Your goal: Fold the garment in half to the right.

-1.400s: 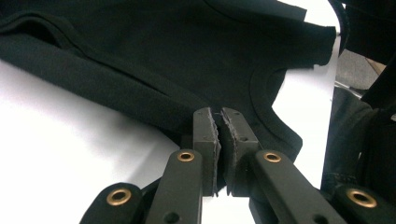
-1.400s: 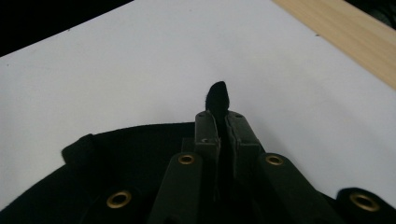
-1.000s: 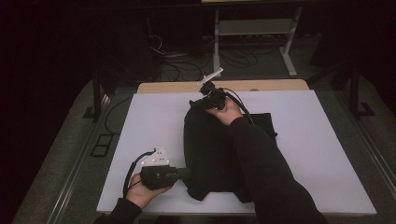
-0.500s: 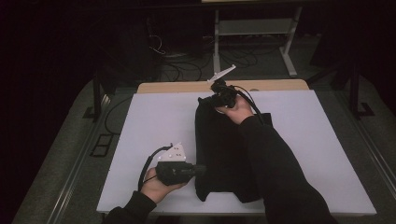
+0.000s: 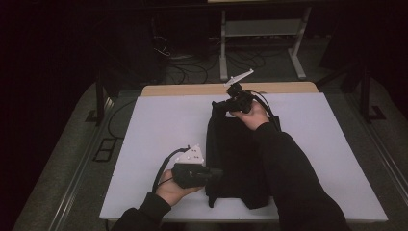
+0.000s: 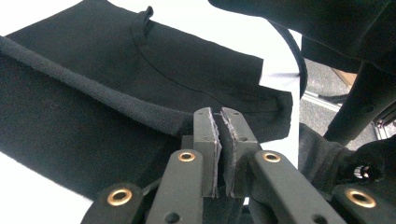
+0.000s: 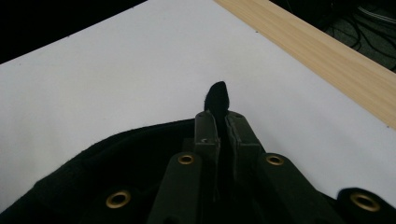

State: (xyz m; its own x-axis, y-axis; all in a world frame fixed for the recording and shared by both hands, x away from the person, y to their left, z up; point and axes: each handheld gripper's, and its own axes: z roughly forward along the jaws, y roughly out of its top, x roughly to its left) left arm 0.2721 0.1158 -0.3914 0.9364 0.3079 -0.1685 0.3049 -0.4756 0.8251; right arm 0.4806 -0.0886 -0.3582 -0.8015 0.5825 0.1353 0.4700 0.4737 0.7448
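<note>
A black garment (image 5: 235, 159) lies folded lengthwise in the middle of the white table top (image 5: 154, 125). In the high view my left gripper (image 5: 219, 172) is at the garment's near left edge. In the left gripper view its jaws (image 6: 220, 119) are pressed together on a fold of the black cloth (image 6: 93, 112). My right gripper (image 5: 217, 105) holds the far left corner of the garment, slightly lifted. In the right gripper view a tab of black cloth (image 7: 217, 97) pokes out past its shut jaws (image 7: 219, 116). The person's right sleeve (image 5: 288, 168) covers the garment's right part.
A light wooden strip (image 5: 192, 89) runs along the table's far edge, also in the right gripper view (image 7: 327, 60). Beyond it on the dark floor stand a metal frame (image 5: 260, 29) and loose cables (image 5: 166, 50). Bare white table lies left and right of the garment.
Both grippers have moved to the right with the garment's left edge in them. The cloth has been drawn rightward and now looks narrower.
</note>
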